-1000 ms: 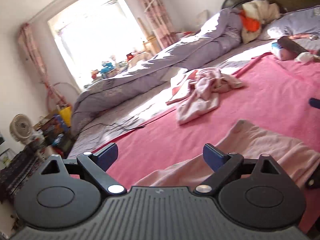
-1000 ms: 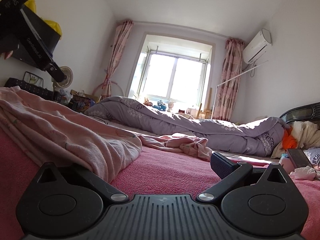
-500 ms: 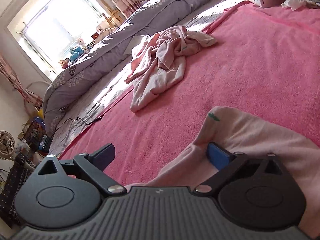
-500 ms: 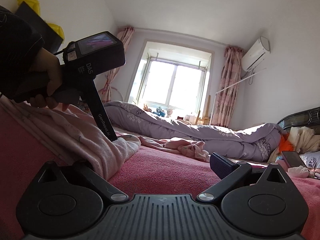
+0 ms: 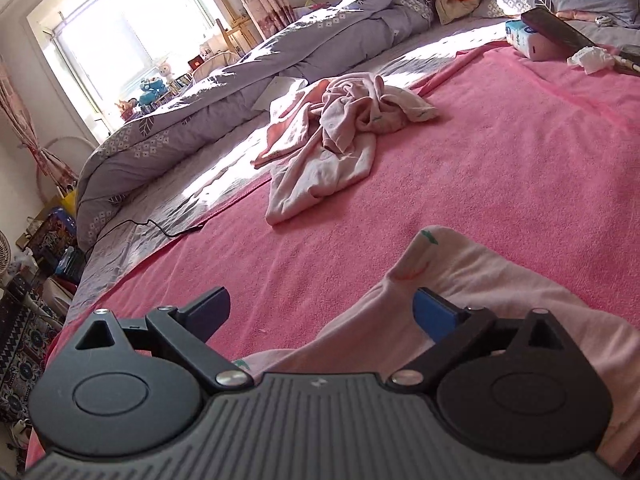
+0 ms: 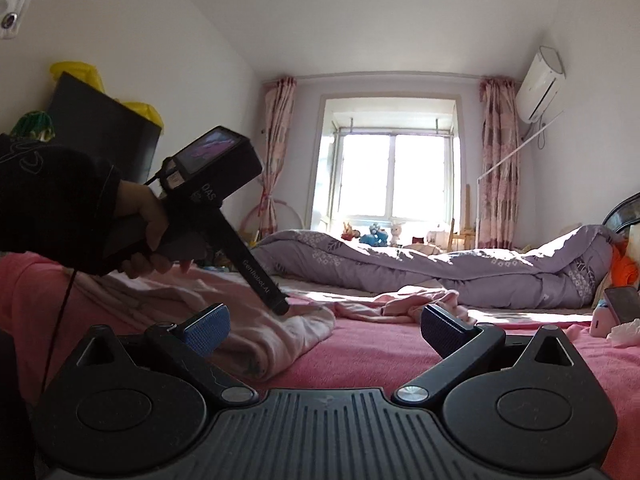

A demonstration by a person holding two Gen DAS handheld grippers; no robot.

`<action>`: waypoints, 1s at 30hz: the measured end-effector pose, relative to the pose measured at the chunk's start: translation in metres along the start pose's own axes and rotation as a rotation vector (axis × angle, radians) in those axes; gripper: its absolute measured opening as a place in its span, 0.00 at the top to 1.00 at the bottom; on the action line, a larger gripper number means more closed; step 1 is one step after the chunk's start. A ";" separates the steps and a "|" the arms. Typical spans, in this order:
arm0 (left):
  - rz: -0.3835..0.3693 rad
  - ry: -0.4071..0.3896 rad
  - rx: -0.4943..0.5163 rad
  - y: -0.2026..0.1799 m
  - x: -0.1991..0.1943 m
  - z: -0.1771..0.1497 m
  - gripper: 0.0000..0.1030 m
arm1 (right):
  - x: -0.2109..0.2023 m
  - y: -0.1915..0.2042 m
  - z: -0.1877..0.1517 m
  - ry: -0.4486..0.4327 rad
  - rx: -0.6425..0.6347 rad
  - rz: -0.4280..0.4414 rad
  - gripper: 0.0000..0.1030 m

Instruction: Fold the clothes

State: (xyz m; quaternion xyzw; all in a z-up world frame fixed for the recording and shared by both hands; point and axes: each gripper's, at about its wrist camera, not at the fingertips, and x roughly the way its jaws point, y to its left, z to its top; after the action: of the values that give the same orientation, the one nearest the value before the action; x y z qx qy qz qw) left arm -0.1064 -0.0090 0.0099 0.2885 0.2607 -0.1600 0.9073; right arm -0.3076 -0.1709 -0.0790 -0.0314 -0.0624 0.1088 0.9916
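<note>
The left gripper is pointing downward with its jaws standing wide apart, nothing pinched between the pads; its right finger is lying at about 4 o'clock in the left wrist view. In the right wrist view, a hand in a dark sleeve is gripping that tool's handle at 9 o'clock. The right gripper is aiming about level, its jaws spread wide and empty.
</note>
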 end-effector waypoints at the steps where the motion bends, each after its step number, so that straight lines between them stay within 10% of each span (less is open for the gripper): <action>1: 0.013 -0.004 -0.012 0.005 -0.004 -0.002 0.03 | 0.012 -0.001 0.007 -0.028 0.001 -0.017 0.00; 4: 0.042 0.018 -0.069 0.020 -0.007 -0.012 0.03 | 0.053 0.004 0.020 -0.057 -0.015 -0.030 0.00; 8: 0.048 0.080 -0.143 0.032 0.009 -0.031 0.02 | 0.090 0.035 0.000 0.204 -0.117 0.004 0.00; 13: -0.009 0.101 -0.275 0.045 0.020 -0.045 0.00 | 0.028 0.030 -0.036 0.169 0.022 0.000 0.00; 16: -0.005 0.085 -0.282 0.048 0.013 -0.048 0.00 | 0.007 0.039 -0.046 0.235 -0.206 0.052 0.00; 18: 0.036 0.052 -0.264 0.047 -0.002 -0.051 0.00 | -0.005 0.044 -0.048 0.259 -0.316 0.081 0.00; 23: 0.175 -0.065 -0.256 0.050 -0.055 -0.075 0.01 | -0.004 0.018 -0.006 0.174 -0.107 0.067 0.00; 30: 0.348 -0.114 -0.253 0.053 -0.087 -0.116 0.00 | 0.088 0.032 0.038 0.141 -0.020 -0.058 0.00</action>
State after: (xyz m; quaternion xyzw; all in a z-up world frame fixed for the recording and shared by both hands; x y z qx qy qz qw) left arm -0.1979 0.1153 0.0010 0.2034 0.1733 0.0168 0.9635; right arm -0.2340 -0.1184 -0.0339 -0.0469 0.0057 0.0769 0.9959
